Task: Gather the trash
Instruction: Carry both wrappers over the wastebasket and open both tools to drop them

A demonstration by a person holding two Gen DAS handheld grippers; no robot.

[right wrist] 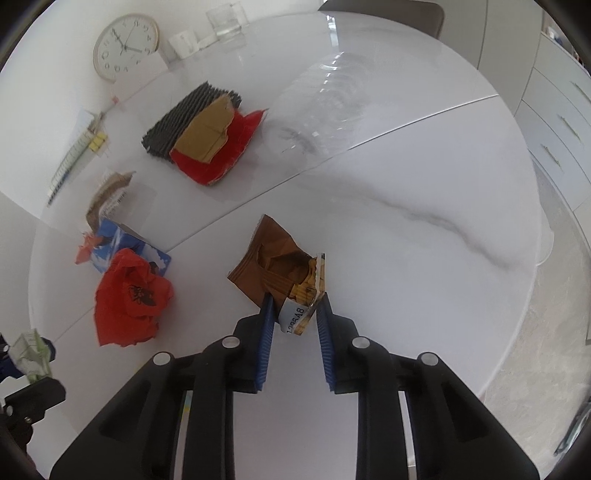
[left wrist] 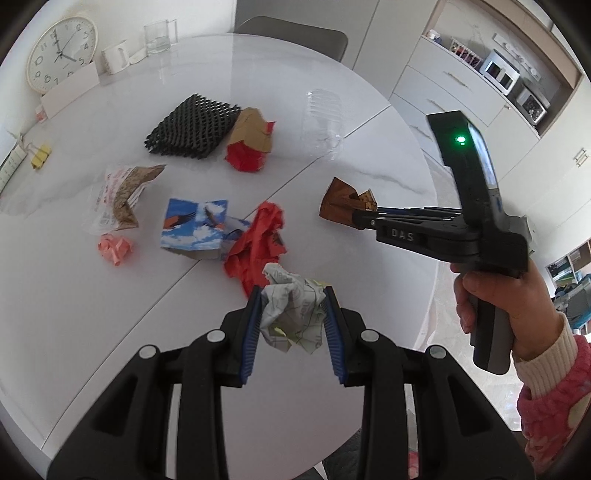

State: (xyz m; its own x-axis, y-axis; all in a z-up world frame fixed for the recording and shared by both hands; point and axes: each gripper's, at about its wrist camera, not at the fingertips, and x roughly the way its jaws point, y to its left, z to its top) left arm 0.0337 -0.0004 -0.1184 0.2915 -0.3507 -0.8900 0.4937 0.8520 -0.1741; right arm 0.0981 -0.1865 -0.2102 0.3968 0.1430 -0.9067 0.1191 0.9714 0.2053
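Note:
My left gripper (left wrist: pixel 293 295) is shut on a crumpled white printed paper (left wrist: pixel 293 314), held above the white round table (left wrist: pixel 110 332). My right gripper (right wrist: pixel 295 301) is shut on a torn brown snack wrapper (right wrist: pixel 277 266); it also shows in the left wrist view (left wrist: pixel 341 203). Other trash lies on the table: a red crumpled bag (left wrist: pixel 258 243), a blue sky-print box (left wrist: pixel 194 230), a pink paper ball (left wrist: pixel 115 249), a brown and white wrapper (left wrist: pixel 122 199), a red and brown carton (left wrist: pixel 249 142), a black foam mesh (left wrist: pixel 192 125) and a clear plastic bottle (left wrist: pixel 323 114).
A clock (left wrist: pixel 61 51), a white cup (left wrist: pixel 116 55), a glass (left wrist: pixel 159 37) and a yellow binder clip (left wrist: pixel 40 157) stand along the far left side. A chair (left wrist: pixel 295 33) is behind the table. Cabinets (left wrist: pixel 461 92) are at the right.

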